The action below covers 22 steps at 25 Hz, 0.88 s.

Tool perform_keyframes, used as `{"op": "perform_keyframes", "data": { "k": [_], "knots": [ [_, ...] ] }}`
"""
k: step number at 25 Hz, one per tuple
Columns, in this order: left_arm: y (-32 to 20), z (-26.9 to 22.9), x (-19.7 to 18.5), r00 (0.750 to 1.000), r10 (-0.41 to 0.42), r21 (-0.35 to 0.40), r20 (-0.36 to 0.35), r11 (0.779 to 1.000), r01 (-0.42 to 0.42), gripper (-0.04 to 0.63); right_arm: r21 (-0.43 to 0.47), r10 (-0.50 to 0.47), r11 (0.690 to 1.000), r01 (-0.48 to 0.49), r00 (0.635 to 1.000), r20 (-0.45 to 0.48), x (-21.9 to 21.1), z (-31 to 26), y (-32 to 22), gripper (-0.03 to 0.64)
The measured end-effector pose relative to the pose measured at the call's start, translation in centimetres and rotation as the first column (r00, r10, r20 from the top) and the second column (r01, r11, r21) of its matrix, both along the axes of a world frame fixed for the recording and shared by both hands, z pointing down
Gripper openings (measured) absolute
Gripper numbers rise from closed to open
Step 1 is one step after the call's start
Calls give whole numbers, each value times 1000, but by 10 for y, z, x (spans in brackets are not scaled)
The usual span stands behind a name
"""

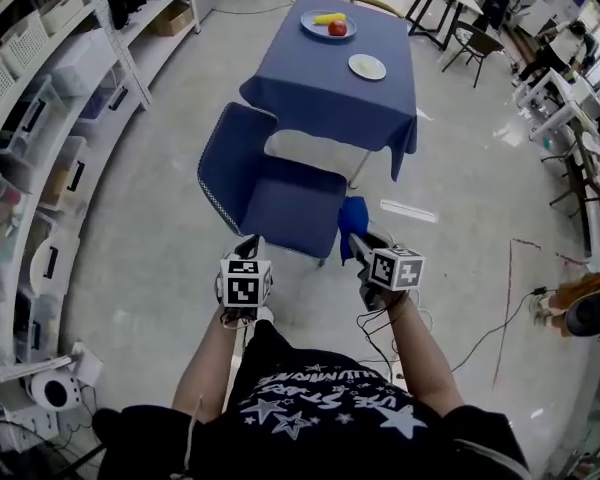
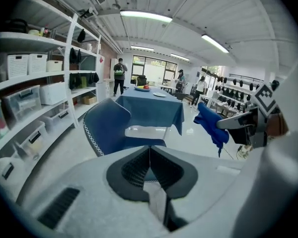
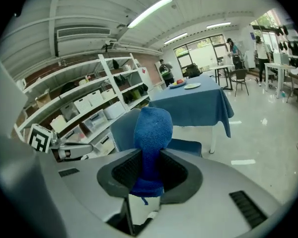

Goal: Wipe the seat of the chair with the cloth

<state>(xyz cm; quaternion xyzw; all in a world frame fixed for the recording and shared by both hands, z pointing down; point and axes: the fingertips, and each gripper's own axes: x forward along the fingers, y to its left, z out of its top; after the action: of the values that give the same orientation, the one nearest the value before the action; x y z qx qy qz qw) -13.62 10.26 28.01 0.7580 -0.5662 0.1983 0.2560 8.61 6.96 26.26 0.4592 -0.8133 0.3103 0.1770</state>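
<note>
Currently the dark-blue, shell-shaped plastic chair (image 1: 242, 163) stands directly ahead of both grippers. Its backrest rises on the chair's left side as seen in the head view. Its flat seat (image 1: 295, 208) runs from the backrest toward the right, so the long wiping path is judged to lie left to right across the operator's front.

The right gripper (image 1: 356, 240) is the nearer tool. It sits at the seat's near right corner. The left gripper (image 1: 248, 248) sits just off the seat's near left edge.

**Right gripper**
- Its jaws are clamped on a bright-blue, bunched terry cloth (image 3: 151, 133).
- The cloth stands up out of the jaw gap as a rounded wad. A short tail shows below the jaws.
- In the right gripper view, the seat lies beyond and slightly right of the wad, with the backrest to its left.
- In the left gripper view, the cloth (image 2: 211, 125) hangs in the air to the right of the chair. It is judged not yet in contact with the seat.

**Left gripper**
- Its jaws are closed together with nothing between them.
- It points at the backrest.

**Coming move**
- Judgement: lower the right gripper forward and to the left onto the seat.
- The table draped in blue fabric (image 1: 330, 83) stands beyond the chair, clear of that path.
</note>
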Motion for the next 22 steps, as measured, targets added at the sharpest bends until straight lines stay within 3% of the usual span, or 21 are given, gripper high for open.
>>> {"op": "perform_keyframes", "data": {
  "k": [5, 11, 22],
  "knots": [
    [41, -11, 4, 996, -91, 11, -18, 996, 91, 20, 22, -101, 995, 100, 992, 72, 0, -7, 24, 101],
    [87, -5, 46, 991, -128, 14, -25, 992, 128, 20, 40, -162, 987, 159, 982, 100, 30, 5, 56, 101],
    [173, -20, 70, 975, -216, 48, -47, 975, 218, 20, 71, -262, 964, 257, 962, 71, 49, -2, 138, 101]
  ]
}}
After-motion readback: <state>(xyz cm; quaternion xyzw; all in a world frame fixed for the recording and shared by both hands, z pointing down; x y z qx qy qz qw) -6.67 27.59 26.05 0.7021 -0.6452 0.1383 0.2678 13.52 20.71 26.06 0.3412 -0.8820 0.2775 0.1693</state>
